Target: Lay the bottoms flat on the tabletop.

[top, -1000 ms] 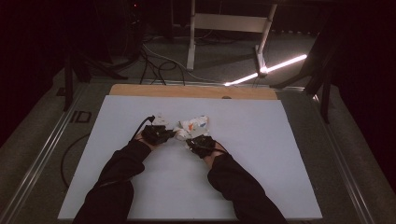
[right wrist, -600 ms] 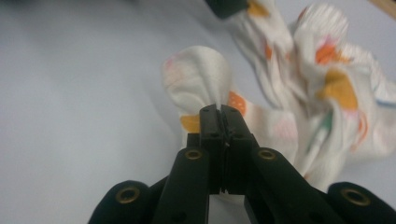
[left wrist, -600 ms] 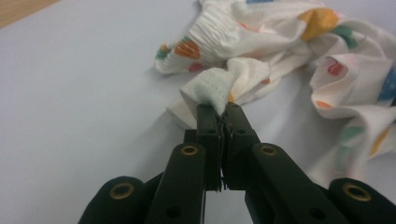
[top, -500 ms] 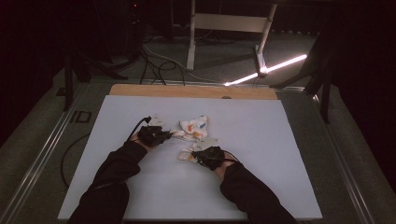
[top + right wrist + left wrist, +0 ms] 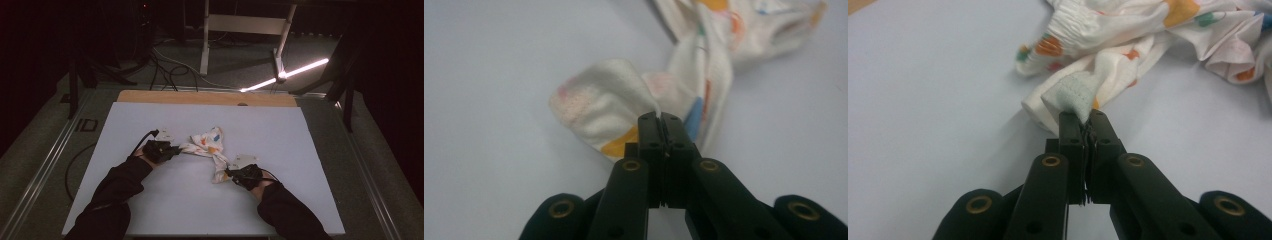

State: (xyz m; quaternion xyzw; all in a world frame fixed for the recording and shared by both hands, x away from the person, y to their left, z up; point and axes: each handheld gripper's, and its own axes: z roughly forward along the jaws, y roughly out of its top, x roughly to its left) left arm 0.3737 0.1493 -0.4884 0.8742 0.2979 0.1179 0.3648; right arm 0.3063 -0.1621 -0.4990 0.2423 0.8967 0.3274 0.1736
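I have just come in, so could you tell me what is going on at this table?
A person is working a small white garment with coloured spots on a white table, a gripper in each hand. The left gripper is shut on a pale hem, the right gripper on another edge. The cloth lies bunched between them, not spread flat.

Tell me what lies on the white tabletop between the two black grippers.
In the high view, only the white patterned cloth garment spans from the left gripper to the right gripper.

right gripper (image 5: 231, 173) drawn nearer the person, garment (image 5: 210, 145) stretched
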